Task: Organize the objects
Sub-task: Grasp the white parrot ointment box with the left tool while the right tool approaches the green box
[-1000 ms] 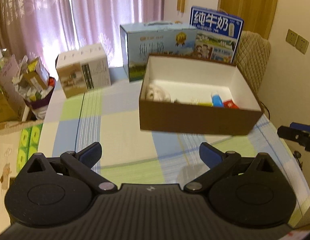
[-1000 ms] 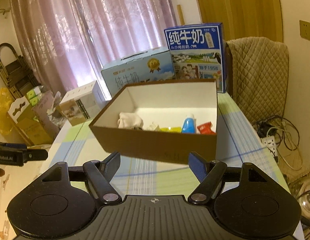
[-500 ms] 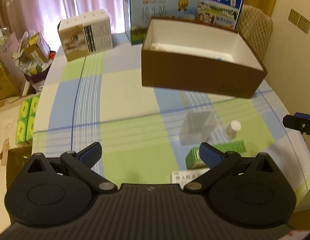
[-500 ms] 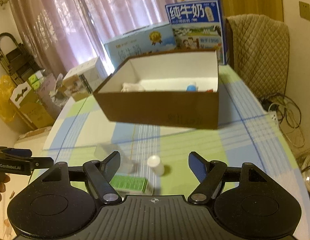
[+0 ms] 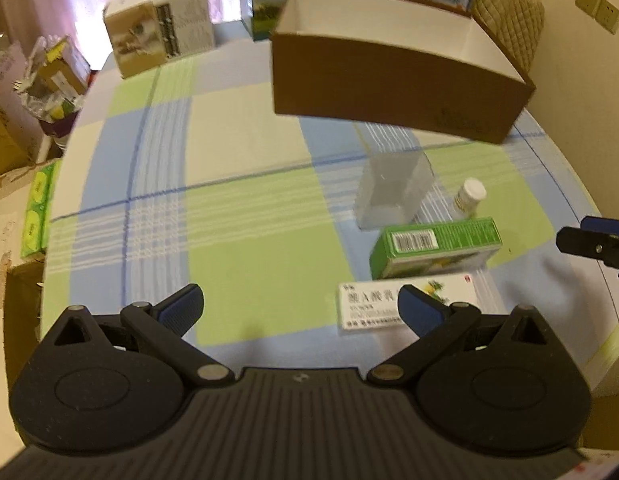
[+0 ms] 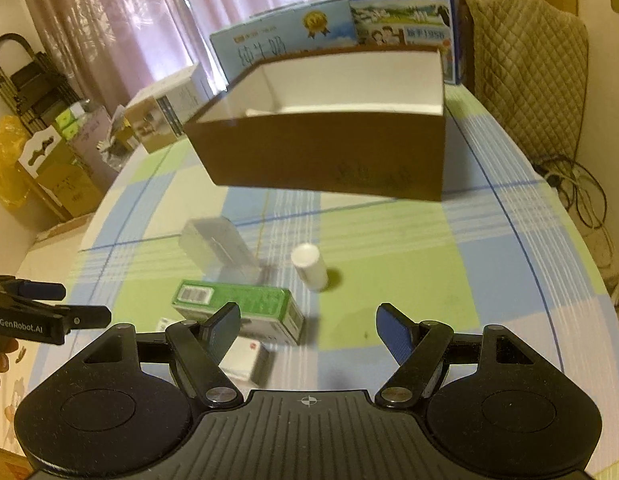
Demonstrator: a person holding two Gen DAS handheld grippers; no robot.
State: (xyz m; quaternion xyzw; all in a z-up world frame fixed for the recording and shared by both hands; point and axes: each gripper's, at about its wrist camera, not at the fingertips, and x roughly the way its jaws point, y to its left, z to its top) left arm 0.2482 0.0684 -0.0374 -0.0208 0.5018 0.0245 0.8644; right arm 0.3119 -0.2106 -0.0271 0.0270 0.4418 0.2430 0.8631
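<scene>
Both grippers, left (image 5: 299,306) and right (image 6: 308,326), jaws apart and empty above green carton (image 6: 237,305), white bottle (image 6: 309,266), near brown box (image 6: 329,156).

We look from two wrist cameras, both angled down over the checked tablecloth (image 5: 249,248) toward the far brown box (image 6: 321,156). The left view sits left, the right view right; both share the near green carton (image 5: 433,248) and small white bottle (image 6: 309,266)

Both grippers lower, tilted down — green box (image 5: 435,246), small bottle (image 6: 310,266) apparently now visible.
</scene>
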